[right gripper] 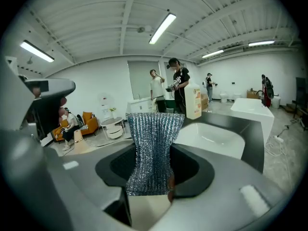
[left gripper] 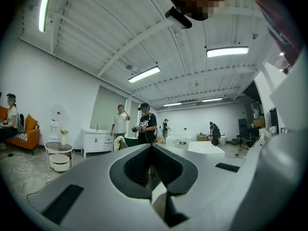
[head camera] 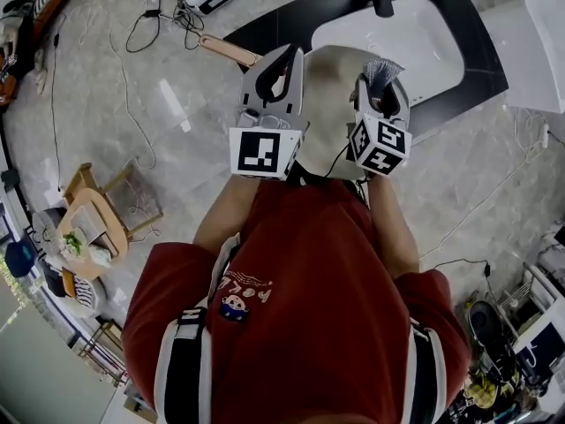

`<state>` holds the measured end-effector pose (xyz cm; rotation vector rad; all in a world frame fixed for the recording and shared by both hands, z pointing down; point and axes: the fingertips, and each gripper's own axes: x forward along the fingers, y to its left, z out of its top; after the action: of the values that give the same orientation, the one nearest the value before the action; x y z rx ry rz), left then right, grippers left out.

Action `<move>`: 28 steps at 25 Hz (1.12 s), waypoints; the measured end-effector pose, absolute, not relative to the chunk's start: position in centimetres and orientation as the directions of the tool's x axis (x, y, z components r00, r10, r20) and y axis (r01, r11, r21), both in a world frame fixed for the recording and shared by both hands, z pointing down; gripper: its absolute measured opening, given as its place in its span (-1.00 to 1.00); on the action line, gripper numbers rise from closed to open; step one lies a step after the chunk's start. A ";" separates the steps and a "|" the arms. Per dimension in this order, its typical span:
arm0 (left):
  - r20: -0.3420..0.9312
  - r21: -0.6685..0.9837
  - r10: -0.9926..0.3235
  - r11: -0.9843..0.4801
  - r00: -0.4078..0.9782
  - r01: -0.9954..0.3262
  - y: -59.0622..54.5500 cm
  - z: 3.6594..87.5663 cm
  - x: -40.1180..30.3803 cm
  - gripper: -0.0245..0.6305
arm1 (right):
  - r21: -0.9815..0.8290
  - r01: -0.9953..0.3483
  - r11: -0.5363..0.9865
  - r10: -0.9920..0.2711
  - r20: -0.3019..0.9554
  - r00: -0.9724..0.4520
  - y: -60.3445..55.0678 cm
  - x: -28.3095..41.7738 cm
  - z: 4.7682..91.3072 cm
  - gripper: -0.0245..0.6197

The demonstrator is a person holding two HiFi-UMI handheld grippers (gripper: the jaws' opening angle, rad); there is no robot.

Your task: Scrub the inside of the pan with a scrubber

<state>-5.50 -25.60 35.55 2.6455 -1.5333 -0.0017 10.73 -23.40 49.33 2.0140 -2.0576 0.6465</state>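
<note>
Pointing up and to the left in the head view, away from the person [head camera: 309,307], the coppery handle [head camera: 226,49] sets the long axis of the pan [head camera: 331,104] on a diagonal; the smooth, rounded beige body is seen between the two grippers, with its left edge covered by the left gripper [head camera: 281,69]; whether it is gripped cannot be told. In the left gripper view the grey jaws are closed together, and nothing is made out between them. The right gripper [head camera: 381,85] is clamped on the scrubber [head camera: 382,69] (a ribbed, glittering silver mesh), which stands upright and flares at its top.
</note>
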 end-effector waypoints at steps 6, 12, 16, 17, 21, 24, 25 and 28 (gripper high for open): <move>0.048 0.084 -0.851 -0.518 0.523 -0.851 -26.4 37.0 -5.8 -0.91 | -0.194 -0.974 -0.115 -0.863 0.506 0.001 -23.9 11.3 54.0 -0.23; 0.056 0.089 -0.847 -0.524 0.529 -0.847 -26.7 37.8 -5.7 -0.91 | -0.163 -0.975 -0.153 -0.850 0.525 0.046 -24.7 11.0 55.9 -0.21; 0.068 0.083 -0.852 -0.514 0.519 -0.854 -26.7 38.4 -6.1 -0.91 | -0.145 -0.982 -0.125 -0.859 0.510 0.034 -25.5 10.4 56.2 -0.20; 0.070 0.081 -0.855 -0.508 0.514 -0.857 -26.7 38.5 -6.3 -0.91 | -0.144 -0.983 -0.112 -0.862 0.507 0.024 -25.8 10.2 56.2 -0.20; 0.078 0.070 -0.871 -0.481 0.485 -0.874 -26.7 38.5 -7.3 -0.91 | -0.169 -0.985 -0.041 -0.869 0.492 -0.048 -26.4 9.0 56.1 -0.20; 0.084 0.063 -0.883 -0.459 0.463 -0.886 -26.4 38.6 -8.1 -0.91 | -0.191 -0.981 0.031 -0.870 0.478 -0.121 -27.0 7.5 56.0 -0.19; 0.085 0.060 -0.886 -0.452 0.456 -0.890 -26.3 38.5 -8.3 -0.91 | -0.199 -0.978 0.058 -0.868 0.474 -0.148 -27.2 7.0 55.9 -0.19; 0.085 0.050 -0.897 -0.431 0.434 -0.901 -25.9 38.4 -9.0 -0.91 | -0.211 -0.968 0.137 -0.854 0.469 -0.223 -27.4 5.4 55.9 -0.19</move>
<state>-8.95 -25.92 38.44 2.5850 -1.6249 0.0703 5.38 -27.39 55.86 1.7891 -2.1780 0.6992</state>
